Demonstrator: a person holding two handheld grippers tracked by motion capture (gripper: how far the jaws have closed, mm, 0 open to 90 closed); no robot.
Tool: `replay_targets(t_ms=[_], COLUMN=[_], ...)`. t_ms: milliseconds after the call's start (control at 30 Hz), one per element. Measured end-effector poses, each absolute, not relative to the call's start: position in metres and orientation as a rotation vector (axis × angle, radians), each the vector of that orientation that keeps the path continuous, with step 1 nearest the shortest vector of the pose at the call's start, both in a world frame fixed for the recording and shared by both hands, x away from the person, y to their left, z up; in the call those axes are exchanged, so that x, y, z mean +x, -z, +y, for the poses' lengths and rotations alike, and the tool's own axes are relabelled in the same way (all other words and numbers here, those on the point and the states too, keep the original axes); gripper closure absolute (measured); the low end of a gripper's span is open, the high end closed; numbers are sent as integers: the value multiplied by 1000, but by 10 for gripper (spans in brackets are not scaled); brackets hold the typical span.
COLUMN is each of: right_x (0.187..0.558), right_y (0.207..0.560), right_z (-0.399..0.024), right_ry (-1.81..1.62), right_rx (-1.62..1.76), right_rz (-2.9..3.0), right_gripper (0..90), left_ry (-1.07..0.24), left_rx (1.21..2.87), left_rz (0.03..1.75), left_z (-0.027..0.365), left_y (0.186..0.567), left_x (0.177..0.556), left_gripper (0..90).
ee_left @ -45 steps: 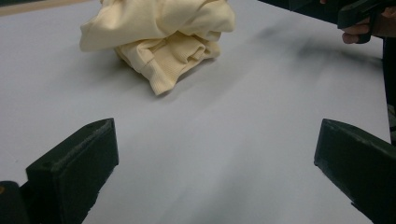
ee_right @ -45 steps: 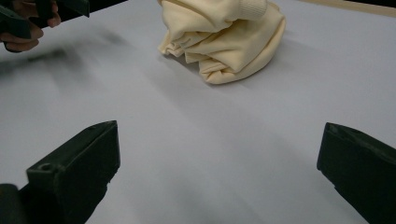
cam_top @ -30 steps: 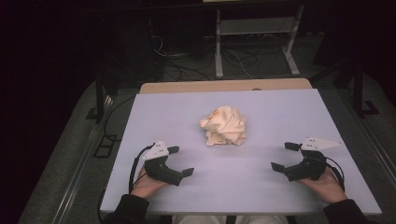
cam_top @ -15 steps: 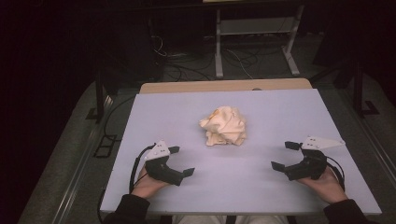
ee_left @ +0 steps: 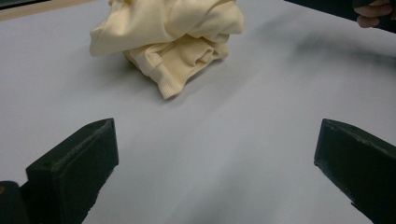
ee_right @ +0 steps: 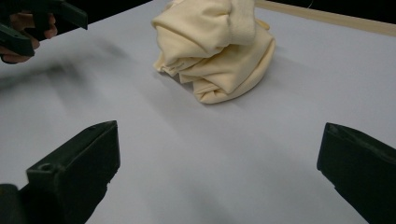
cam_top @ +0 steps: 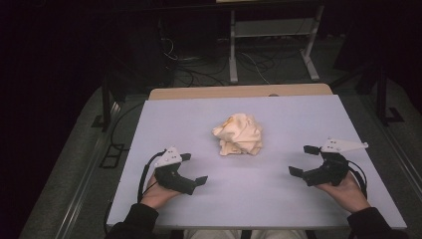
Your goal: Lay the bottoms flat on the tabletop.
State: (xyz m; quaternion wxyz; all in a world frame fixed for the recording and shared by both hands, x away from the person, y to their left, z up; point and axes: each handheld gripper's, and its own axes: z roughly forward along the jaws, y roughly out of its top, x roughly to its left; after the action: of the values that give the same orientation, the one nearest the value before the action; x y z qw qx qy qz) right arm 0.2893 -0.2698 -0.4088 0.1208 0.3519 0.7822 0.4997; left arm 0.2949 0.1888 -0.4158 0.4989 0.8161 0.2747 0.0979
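Left tool [cam_top: 195, 169]: nearest the person, resting low over the front left of the surface [cam_top: 278, 199]; its two black jaws stand wide apart with nothing between them, seen plainly in the left gripper view.
Right tool [cam_top: 304, 160]: front right of the surface, held in the person's right hand [cam_top: 343, 186]; jaws likewise spread wide and empty.
Bare stretch: pale grey surface lies between both tools and the cloth; neither tool touches it.
Cream garment [cam_top: 240, 134]: a crumpled, bunched heap of cream knit cloth near the middle of the surface, well apart from both tools and roughly between them, a little farther out. A ribbed cuff or hem pokes from its near side in the left gripper view [ee_left: 175, 81].
Beyond: a strip of wooden tabletop [cam_top: 239, 92] at the far edge, then a dark floor with cables and a metal stand [cam_top: 271, 35].
Step in hand, as I judge it: reaching in to take the heap and spread it.
Risk, pinch: closing on the top of the heap would likely catch several layers at once, so it lifts as a lump instead of opening.
Risk, slide: a low sideways approach could push the loose heap across the smooth surface.
Risk, mismatch: both tools gripping the same fold would twist it tighter.
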Motion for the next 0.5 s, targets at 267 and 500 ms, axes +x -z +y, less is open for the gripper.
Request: replay_targets(t_ms=[267, 500], right_x=[300, 311], right_y=[396, 384], right_z=[-271, -266], right_ry=[-1476, -1466], right_rx=[1046, 1023], right_rz=[2287, 2310], right_gripper=[0, 0], left_ry=[-261, -275], left_rx=[1975, 1993], left_rz=[657, 641], left_z=[189, 189], left_y=[401, 384], left_x=[305, 317], left_gripper=[0, 0])
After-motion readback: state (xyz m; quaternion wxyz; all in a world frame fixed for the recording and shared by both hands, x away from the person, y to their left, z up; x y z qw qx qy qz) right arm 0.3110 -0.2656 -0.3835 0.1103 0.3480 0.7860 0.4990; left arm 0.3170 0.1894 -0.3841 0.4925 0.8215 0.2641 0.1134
